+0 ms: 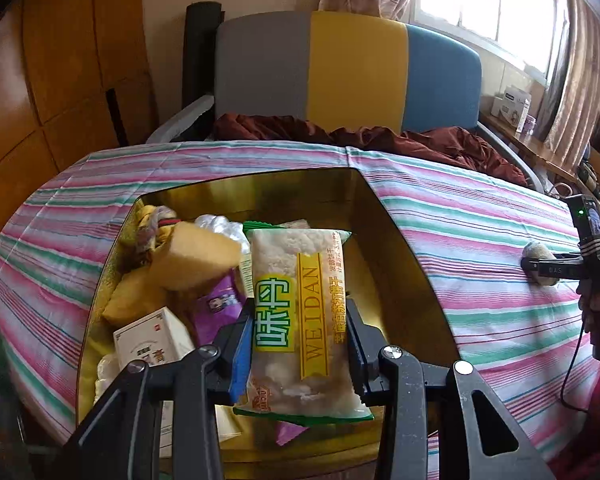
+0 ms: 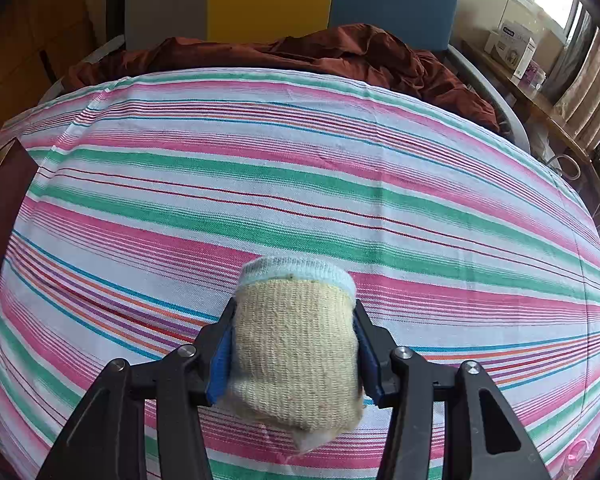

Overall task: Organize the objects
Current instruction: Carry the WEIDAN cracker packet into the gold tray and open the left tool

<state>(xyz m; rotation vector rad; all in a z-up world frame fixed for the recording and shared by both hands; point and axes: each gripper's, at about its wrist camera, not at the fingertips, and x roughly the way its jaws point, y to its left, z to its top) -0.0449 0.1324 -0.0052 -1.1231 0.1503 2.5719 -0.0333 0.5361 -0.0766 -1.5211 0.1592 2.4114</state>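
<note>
My left gripper (image 1: 298,324) is shut on a clear snack packet (image 1: 300,312) with green and yellow print, held over a gold-lined open box (image 1: 400,248). The box holds a yellow sponge (image 1: 198,258), a purple packet (image 1: 216,312), a white carton (image 1: 152,340) and other items. My right gripper (image 2: 294,336) is shut on a rolled beige sock (image 2: 296,356) with a pale blue cuff, just above the striped cloth (image 2: 300,168). The right gripper and sock also show in the left wrist view (image 1: 540,266) at the far right.
The box's dark outer wall (image 2: 0,216) stands at the left edge of the right wrist view. A maroon cloth (image 2: 300,52) lies on a grey, yellow and blue chair (image 1: 352,68) behind the table. A shelf with boxes (image 2: 512,48) runs along the right.
</note>
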